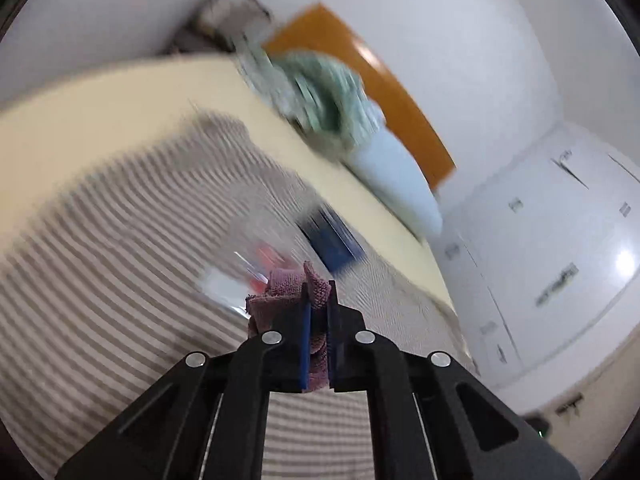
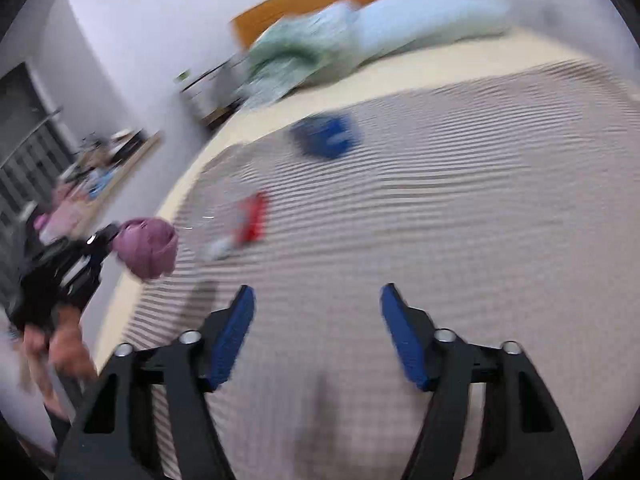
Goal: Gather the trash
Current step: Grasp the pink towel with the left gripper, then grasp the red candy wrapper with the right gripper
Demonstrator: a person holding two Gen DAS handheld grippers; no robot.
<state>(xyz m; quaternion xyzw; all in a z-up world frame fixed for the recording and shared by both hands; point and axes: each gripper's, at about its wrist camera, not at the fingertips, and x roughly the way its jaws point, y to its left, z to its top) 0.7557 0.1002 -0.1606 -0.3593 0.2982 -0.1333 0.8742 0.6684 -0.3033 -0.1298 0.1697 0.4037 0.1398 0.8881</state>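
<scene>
The left gripper point(image 1: 319, 312) is clamped on a crumpled purple cloth point(image 1: 288, 292), low at frame centre. The right gripper point(image 2: 316, 320) is spread wide above the striped bedspread point(image 2: 460, 208); a clear bottle point(image 2: 240, 224) lies mid-left.

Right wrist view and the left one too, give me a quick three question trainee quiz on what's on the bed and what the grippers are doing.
1. True or false: the left gripper is shut on a purple cloth.
2. Which gripper is open and holding nothing: A left, B right?
3. Fill in: the blue packet and the clear bottle with a red label lie on the ____ blanket.

Key: 1 true. 2 B, the right gripper. 3 striped.
</scene>
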